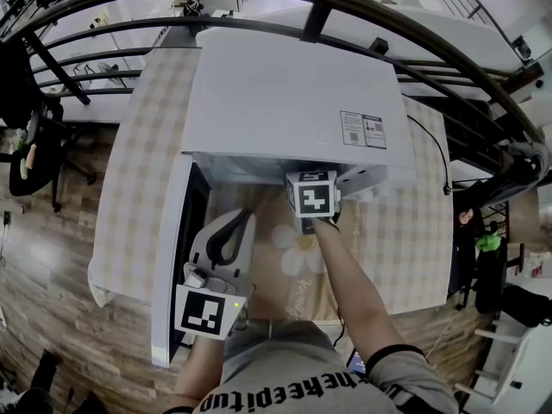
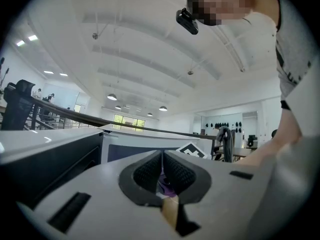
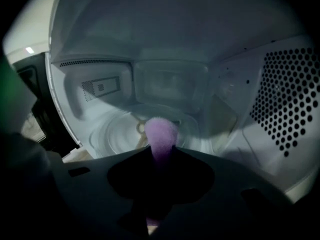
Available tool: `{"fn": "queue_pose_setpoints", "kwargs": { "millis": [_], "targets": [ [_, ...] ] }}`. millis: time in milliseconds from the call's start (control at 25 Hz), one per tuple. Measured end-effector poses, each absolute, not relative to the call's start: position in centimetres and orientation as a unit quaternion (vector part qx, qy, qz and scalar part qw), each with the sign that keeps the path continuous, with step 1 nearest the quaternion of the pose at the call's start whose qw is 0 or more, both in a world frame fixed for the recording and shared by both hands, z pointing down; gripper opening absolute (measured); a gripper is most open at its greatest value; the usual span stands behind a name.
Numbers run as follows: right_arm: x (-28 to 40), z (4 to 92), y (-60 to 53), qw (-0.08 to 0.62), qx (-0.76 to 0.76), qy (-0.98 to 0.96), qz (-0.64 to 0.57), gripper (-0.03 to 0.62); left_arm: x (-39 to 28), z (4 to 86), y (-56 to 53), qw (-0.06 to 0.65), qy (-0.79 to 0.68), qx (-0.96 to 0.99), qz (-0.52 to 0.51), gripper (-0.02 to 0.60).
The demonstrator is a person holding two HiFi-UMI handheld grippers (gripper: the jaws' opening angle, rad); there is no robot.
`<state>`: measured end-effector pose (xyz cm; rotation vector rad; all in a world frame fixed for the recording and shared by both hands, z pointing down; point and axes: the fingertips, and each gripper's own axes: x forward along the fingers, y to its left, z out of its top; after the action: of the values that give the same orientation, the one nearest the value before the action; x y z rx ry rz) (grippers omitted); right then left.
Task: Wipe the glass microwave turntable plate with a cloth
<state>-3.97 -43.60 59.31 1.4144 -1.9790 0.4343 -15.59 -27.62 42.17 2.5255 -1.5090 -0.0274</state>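
Observation:
The white microwave (image 1: 293, 93) stands on the table with its door (image 1: 172, 257) swung open to the left. In the right gripper view the round glass turntable plate (image 3: 120, 133) lies on the cavity floor. My right gripper (image 3: 161, 154) reaches into the cavity, shut on a purple cloth (image 3: 161, 133) whose tip hangs over the plate's middle. In the head view only its marker cube (image 1: 312, 194) shows at the opening. My left gripper (image 1: 241, 218) is outside, beside the open door, its pads (image 2: 150, 173) pressed together with nothing seen between them.
A checked cloth covers the table (image 1: 147, 145), and a flower-printed mat (image 1: 289, 248) lies in front of the microwave. The cavity's right wall (image 3: 290, 104) is perforated. A dark railing (image 1: 259, 24) runs behind the table. Chairs stand at both sides.

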Motion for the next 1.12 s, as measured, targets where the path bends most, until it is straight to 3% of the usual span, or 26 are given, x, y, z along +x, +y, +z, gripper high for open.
{"fn": "queue_pose_setpoints", "kwargs": {
  "millis": [1120],
  "targets": [
    [-10.4, 59.3, -39.9, 0.323, 0.386, -0.854, 0.132, 0.092, -15.7, 41.4, -27.2, 0.093, -0.511, 0.854, -0.014, 0.012]
  ]
}}
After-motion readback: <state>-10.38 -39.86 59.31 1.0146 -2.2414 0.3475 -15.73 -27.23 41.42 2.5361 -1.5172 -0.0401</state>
